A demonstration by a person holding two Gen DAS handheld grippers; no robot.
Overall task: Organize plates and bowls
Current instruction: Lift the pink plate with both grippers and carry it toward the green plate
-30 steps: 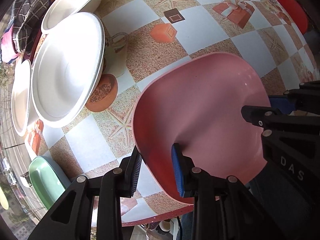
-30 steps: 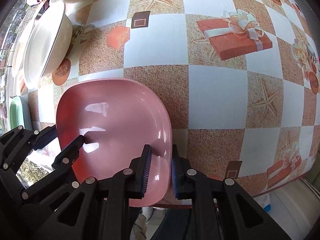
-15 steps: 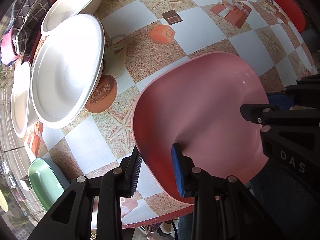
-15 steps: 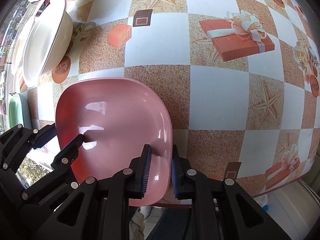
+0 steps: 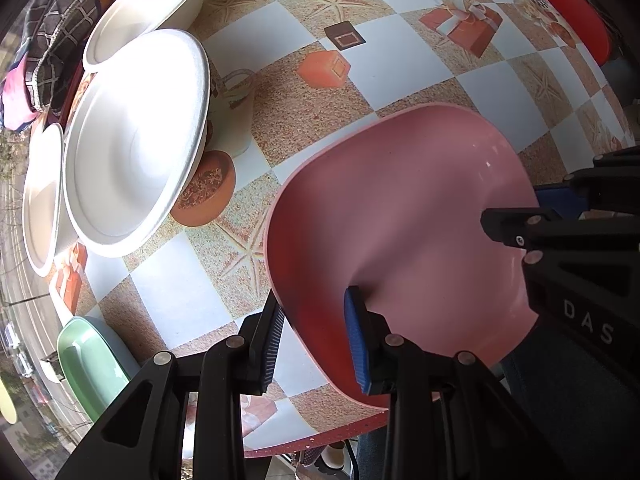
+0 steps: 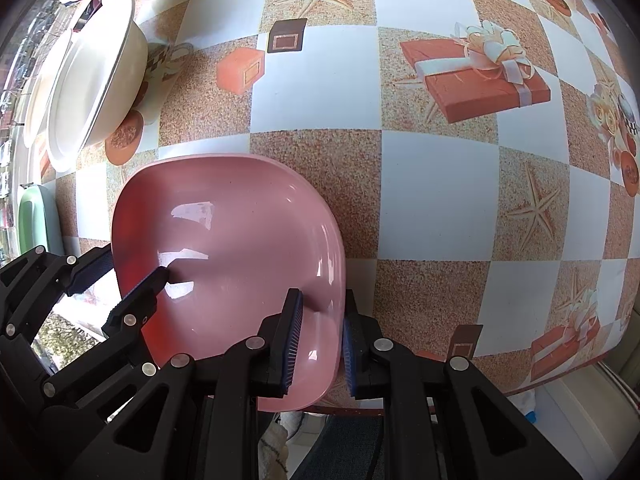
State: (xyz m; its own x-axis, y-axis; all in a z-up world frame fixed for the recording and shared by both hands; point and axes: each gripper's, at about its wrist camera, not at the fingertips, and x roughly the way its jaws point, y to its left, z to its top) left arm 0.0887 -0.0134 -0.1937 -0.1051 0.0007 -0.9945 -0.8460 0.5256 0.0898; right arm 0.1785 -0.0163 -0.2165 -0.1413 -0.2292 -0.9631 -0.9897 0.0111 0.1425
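Note:
A pink square plate (image 5: 400,216) is held above the near edge of the patterned table (image 5: 400,68). My left gripper (image 5: 316,340) straddles the plate's left rim and is shut on it. My right gripper (image 6: 320,340) is shut on the plate's right rim (image 6: 332,264); it also shows at the right of the left wrist view (image 5: 560,216). The left gripper shows at the lower left of the right wrist view (image 6: 120,276). Several white bowls (image 5: 132,140) stand at the table's left side. A green plate (image 5: 92,364) sits at the near left edge.
A red round thing (image 5: 576,20) lies beyond the table's far right edge. Dark checked cloth (image 5: 52,44) lies at the far left behind the bowls. The table edge (image 5: 320,436) runs just below the pink plate.
The pink plate and both grippers have kept almost the same place; the view has shifted only slightly.

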